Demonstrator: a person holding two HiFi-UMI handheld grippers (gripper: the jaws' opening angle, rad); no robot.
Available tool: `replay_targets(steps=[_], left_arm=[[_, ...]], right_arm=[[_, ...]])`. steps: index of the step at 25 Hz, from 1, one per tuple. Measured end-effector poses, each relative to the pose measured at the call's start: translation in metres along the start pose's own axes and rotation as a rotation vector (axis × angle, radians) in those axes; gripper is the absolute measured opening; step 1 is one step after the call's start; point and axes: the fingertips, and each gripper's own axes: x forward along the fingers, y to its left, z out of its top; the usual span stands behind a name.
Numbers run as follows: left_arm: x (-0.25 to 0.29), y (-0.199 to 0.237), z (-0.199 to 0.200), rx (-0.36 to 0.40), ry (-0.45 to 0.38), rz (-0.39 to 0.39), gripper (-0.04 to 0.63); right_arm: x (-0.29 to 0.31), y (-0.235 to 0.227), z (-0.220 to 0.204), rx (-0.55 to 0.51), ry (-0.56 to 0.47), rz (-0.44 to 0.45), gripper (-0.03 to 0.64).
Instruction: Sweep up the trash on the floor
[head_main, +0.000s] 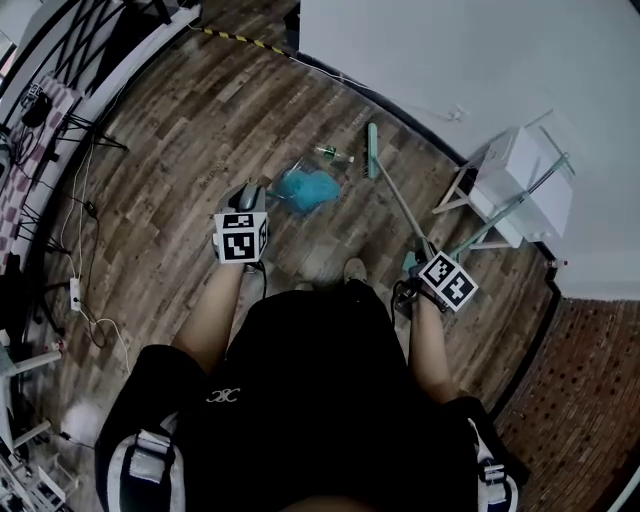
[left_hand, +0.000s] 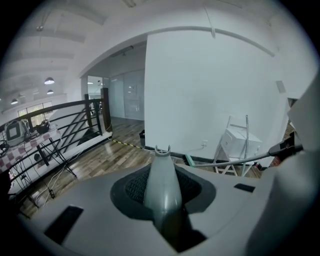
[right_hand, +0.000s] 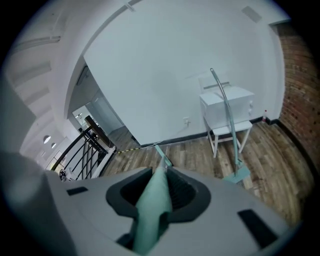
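Observation:
In the head view my left gripper (head_main: 244, 212) is shut on the grey handle (left_hand: 162, 186) of a blue dustpan (head_main: 306, 188), whose pan rests on the wooden floor ahead of me. My right gripper (head_main: 432, 268) is shut on the pale green broom handle (right_hand: 151, 212). The broom slants forward and left, with its green head (head_main: 372, 150) on the floor near the white wall. A small clear bottle (head_main: 335, 154) and a dark scrap (head_main: 355, 171) lie between the broom head and the dustpan.
A white box (head_main: 520, 182) sits on a white stool by the wall at the right, with a second long-handled green tool (right_hand: 233, 172) leaning against it. Black railing (left_hand: 60, 130), stands and cables (head_main: 85, 210) line the left. A brick strip (head_main: 590, 390) is at the right.

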Motion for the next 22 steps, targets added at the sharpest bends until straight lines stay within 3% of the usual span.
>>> replay_targets(steps=[8, 14, 19, 22], left_arm=[[0.035, 0.006, 0.007, 0.017, 0.021, 0.014, 0.1], [0.099, 0.001, 0.017, 0.005, 0.081, 0.05, 0.1], [0.168, -0.006, 0.031, -0.014, 0.136, 0.091, 0.1], [0.211, -0.018, 0.038, 0.026, 0.159, 0.107, 0.1]], right_arm=[[0.024, 0.0, 0.017, 0.015, 0.012, -0.011, 0.101], [0.1, -0.004, 0.065, -0.016, 0.044, 0.0, 0.101], [0.195, -0.002, 0.116, -0.178, 0.13, 0.015, 0.101], [0.253, -0.001, 0.147, -0.263, 0.198, 0.026, 0.101]])
